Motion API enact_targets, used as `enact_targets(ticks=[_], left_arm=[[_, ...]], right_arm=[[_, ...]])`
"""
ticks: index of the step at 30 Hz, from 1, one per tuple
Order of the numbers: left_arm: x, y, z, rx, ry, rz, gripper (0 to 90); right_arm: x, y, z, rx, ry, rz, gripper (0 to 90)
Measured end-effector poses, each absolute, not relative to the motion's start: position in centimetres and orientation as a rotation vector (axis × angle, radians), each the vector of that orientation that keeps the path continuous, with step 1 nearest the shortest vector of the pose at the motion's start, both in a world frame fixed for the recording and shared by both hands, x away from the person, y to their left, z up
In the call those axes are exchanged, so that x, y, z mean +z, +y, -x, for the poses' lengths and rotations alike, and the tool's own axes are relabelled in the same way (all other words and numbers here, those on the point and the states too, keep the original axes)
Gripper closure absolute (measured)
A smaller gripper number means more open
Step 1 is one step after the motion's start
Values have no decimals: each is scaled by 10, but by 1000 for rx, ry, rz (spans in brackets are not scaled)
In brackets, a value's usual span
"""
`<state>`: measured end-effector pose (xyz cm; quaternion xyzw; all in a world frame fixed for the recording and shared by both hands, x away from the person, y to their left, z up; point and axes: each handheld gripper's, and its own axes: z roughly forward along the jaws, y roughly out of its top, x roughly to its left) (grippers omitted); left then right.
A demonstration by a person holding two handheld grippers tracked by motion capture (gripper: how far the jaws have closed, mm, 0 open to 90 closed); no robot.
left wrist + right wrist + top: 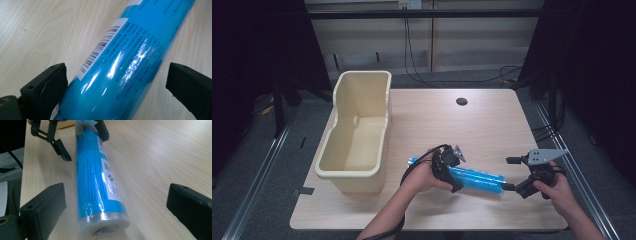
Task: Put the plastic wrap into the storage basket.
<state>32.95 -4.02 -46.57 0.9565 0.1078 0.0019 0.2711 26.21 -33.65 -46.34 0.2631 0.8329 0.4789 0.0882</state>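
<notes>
Surface (492, 125) first: my cream bin (357, 135) sits empty at left, nothing deposited. Blue roll (474, 180) lies flat near the front edge. Left gripper (448, 167) straddles it, jaws apart; right gripper (526, 186) gapes at its end. Grasping, lifting all remain, I'd guess.

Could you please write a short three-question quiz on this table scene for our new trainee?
1. True or false: the blue roll lies on its side on the table.
2. Which claw straddles the roll's middle? A) left claw B) right claw
3. What stands at the table's left edge?

Key
1. True. It lies flat on the wood.
2. A. The left claw's jaws stand open on either side of the roll; the right claw faces the roll's end, also open.
3. A cream bin, with nothing seen inside it.
</notes>
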Motion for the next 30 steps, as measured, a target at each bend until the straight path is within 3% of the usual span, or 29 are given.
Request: enact_targets(ticks=[10, 15, 20, 30], left_arm=[[-470, -47, -326, 71, 189, -2662, 86], [-471, -47, -325, 134, 195, -2704, 180], [-469, -44, -326, 46, 258, -2682, 291], [-464, -45, -325, 9, 341, -2730, 318]], right_arm=[[-463, -336, -263, 1422, 2474, -780, 23], [-463, -336, -263, 1432, 2471, -781, 23], [-463, -336, -264, 1430, 2472, -785, 23], [-463, -337, -265, 1439, 2467, -781, 23]])
